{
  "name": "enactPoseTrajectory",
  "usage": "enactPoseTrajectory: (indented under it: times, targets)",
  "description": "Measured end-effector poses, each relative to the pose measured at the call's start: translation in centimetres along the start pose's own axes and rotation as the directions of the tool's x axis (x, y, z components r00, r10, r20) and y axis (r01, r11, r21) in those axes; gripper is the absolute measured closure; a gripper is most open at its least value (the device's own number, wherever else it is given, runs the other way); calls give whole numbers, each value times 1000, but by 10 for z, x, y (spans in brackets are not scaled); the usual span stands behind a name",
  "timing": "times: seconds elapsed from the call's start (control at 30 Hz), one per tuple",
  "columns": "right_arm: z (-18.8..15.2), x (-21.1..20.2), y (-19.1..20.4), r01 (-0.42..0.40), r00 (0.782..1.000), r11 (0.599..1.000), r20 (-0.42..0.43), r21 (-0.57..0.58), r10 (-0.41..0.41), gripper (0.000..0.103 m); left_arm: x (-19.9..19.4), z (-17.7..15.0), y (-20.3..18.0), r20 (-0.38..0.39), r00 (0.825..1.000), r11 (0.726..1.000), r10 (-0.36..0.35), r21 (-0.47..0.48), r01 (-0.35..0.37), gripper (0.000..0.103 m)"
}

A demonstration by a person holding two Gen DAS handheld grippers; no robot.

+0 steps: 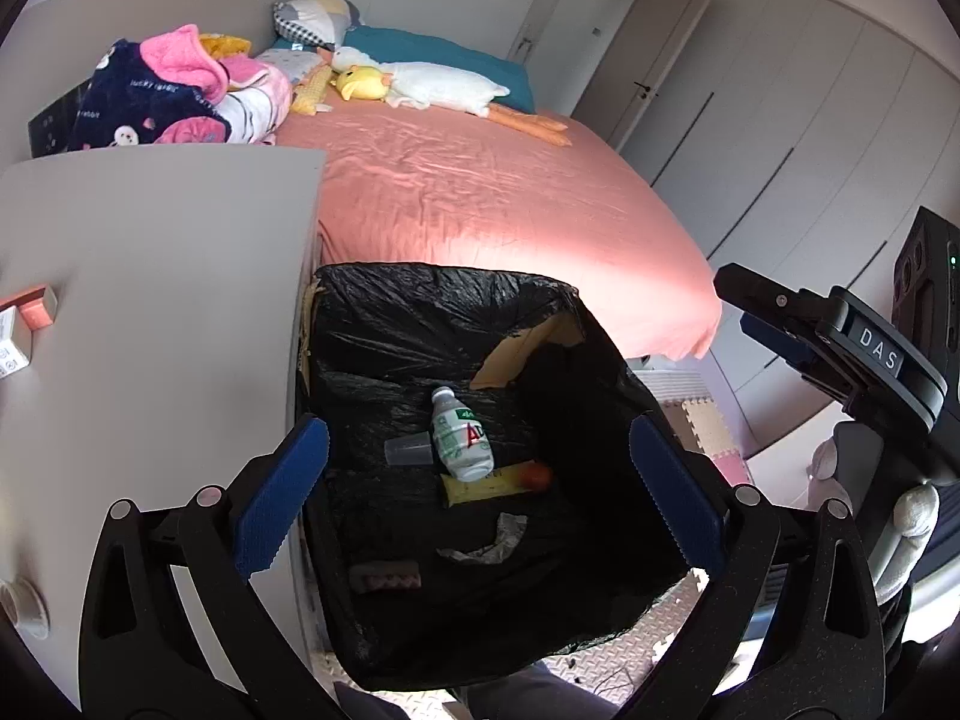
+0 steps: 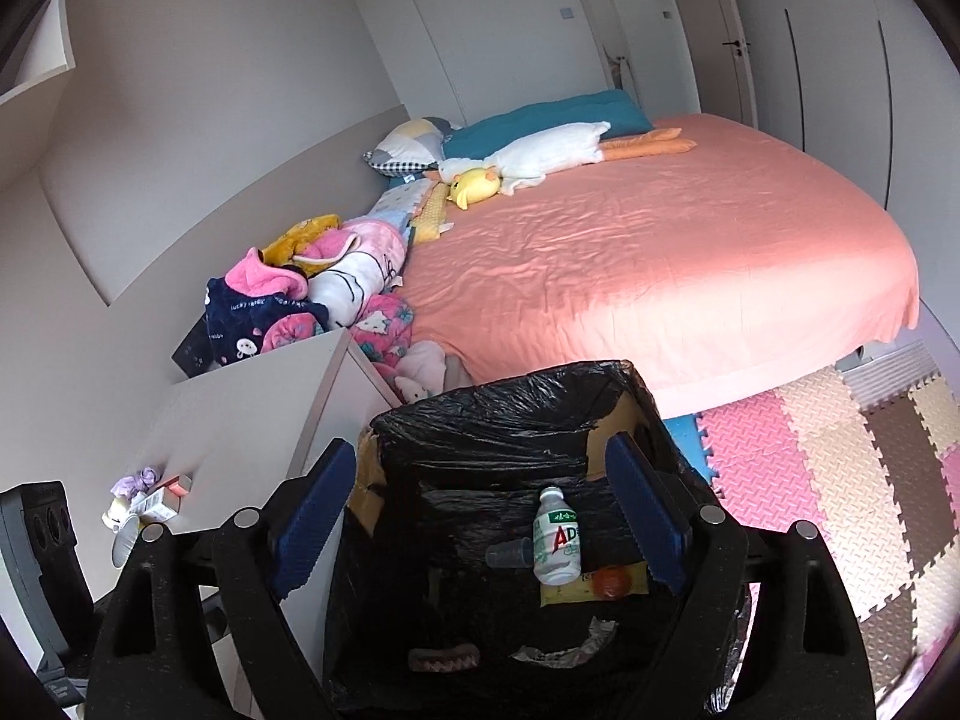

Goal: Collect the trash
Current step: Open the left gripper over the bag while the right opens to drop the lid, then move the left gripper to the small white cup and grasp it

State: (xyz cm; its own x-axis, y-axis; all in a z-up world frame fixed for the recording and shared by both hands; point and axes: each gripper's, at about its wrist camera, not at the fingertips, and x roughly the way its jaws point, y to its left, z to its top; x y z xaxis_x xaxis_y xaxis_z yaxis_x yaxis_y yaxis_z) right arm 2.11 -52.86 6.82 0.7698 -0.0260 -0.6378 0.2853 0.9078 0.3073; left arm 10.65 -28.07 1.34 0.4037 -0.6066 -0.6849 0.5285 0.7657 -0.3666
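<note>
A cardboard box lined with a black trash bag (image 1: 420, 306) (image 2: 480, 420) stands on the floor between the bed and a white table. Inside lie a white drink bottle (image 1: 461, 435) (image 2: 557, 540), a clear plastic cup (image 1: 408, 451) (image 2: 507, 553), a yellow wrapper (image 1: 480, 487) (image 2: 564, 593) with an orange round thing (image 1: 537, 476) (image 2: 612, 582), crumpled foil (image 1: 492, 540) (image 2: 570, 645) and a dark ridged piece (image 1: 384, 577) (image 2: 444, 657). My left gripper (image 1: 480, 498) is open and empty above the box. My right gripper (image 2: 486, 516) is open and empty above it too, and shows at the right of the left wrist view (image 1: 840, 336).
A white table (image 1: 150, 300) (image 2: 240, 420) stands left of the box, with small boxes (image 1: 24, 318), a purple wad (image 2: 141, 478) and packets (image 2: 144, 507) on it. The pink bed (image 1: 480, 192) (image 2: 660, 276) holds plush toys and clothes. Foam mats (image 2: 840, 480) cover the floor.
</note>
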Motion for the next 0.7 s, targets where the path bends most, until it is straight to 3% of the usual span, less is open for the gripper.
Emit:
enactPoseTrajectory:
  times: [0.33, 0.7]
  targets:
    - [-7, 6, 19, -20, 1000, 999, -16, -36, 19, 18, -14, -6, 12, 26, 1000, 1000, 16, -26, -15, 6]
    - [-21, 7, 58, -91, 996, 989, -25, -114, 89, 18, -40, -15, 38, 68, 994, 995, 90, -56, -86, 6]
